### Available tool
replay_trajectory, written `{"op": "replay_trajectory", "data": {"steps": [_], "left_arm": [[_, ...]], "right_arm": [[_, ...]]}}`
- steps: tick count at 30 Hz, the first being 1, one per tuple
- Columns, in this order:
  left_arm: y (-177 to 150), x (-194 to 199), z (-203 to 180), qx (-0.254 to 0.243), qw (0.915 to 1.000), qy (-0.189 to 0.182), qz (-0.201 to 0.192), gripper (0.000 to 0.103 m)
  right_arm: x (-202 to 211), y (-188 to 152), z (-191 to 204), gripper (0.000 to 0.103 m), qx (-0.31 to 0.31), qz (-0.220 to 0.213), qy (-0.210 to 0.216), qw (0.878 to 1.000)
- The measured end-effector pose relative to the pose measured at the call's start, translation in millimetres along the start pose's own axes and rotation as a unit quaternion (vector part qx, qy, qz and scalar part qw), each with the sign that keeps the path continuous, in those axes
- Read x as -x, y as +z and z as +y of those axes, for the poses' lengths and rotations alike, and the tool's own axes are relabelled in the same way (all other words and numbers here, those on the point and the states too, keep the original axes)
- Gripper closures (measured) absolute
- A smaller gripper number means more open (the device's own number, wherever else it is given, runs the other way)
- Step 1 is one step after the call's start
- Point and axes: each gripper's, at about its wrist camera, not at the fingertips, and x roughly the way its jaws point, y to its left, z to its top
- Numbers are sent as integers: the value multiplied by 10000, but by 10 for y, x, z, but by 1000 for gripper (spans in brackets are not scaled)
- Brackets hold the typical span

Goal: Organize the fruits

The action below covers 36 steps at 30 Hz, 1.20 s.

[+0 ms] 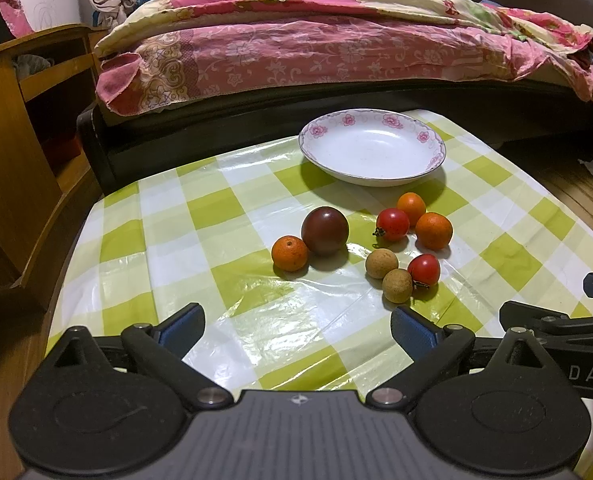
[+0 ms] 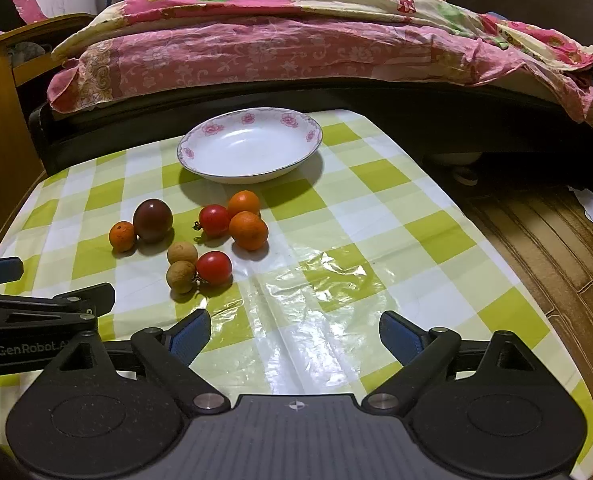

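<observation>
While both the left gripper [image 1: 296, 326] and right gripper [image 2: 295, 330] are held with jaws wide and empty, no small round fruit [image 1: 397, 285] has been lifted toward the white floral ceramic plate [image 1: 370, 176], so a first pick near it is judged due.

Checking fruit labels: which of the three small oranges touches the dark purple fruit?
The lone orange, left of the other fruit, resting against the dark purple fruit; the other two sit beside a red tomato.

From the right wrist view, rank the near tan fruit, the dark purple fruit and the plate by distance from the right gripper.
Measured from the right gripper, whose jaws are open and empty:
1. Near tan fruit, ahead and to the left, beside a red tomato.
2. Dark purple fruit, further back left, next to a small orange.
3. Plate, empty, at the table's far edge.
</observation>
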Motion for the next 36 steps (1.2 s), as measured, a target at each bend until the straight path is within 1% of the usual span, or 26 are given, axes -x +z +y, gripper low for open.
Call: {"op": "replay_trajectory", "data": {"steps": [12,16,25,36], "left_arm": [[5,8,-8,-5,10000,6,-2,0],[1,2,-8,-13,10000,-15,-3,2],[-11,-56,9,-11,10000,-30,35,3],[-5,-83,43,-34,10000,-53,11,3]], "right_arm": [[4,24,-4,17,-9,30,29,10000],[-15,37,-14,20,-1,52,84,10000],[-52,47,25,25,71,124,218,9997],[-83,73,43,27,173,144,261,9994]]}}
